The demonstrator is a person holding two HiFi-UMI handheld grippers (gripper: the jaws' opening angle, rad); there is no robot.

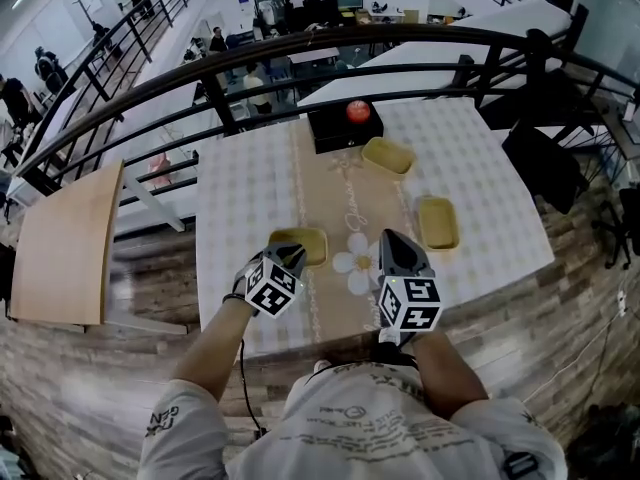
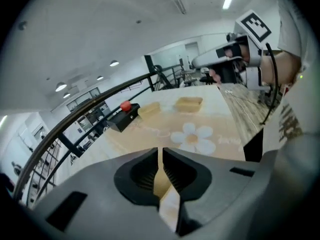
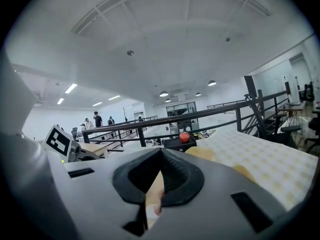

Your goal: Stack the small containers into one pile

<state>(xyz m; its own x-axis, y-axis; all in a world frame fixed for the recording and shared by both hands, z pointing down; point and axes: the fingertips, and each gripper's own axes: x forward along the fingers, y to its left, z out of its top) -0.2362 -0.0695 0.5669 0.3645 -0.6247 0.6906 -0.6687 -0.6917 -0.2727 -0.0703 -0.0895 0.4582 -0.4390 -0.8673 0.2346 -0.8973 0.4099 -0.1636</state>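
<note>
Three small yellow containers lie apart on the table. In the head view one container (image 1: 388, 155) is at the back, one (image 1: 438, 222) at the right, and one (image 1: 302, 245) at the near left. My left gripper (image 1: 290, 255) hovers over that near-left container's front edge and is shut, with nothing between its jaws. My right gripper (image 1: 392, 240) is shut and empty, left of the right container. The left gripper view (image 2: 161, 156) shows two containers (image 2: 150, 109) (image 2: 189, 103) far ahead. In the right gripper view (image 3: 161, 156) a container (image 3: 202, 153) peeks over the jaws.
A black box with a red button (image 1: 345, 123) stands at the table's back edge. A beige runner with a white flower (image 1: 357, 261) crosses the checked tablecloth (image 1: 240, 188). A dark railing (image 1: 300, 53) runs behind the table, and a wooden board (image 1: 65, 238) lies to the left.
</note>
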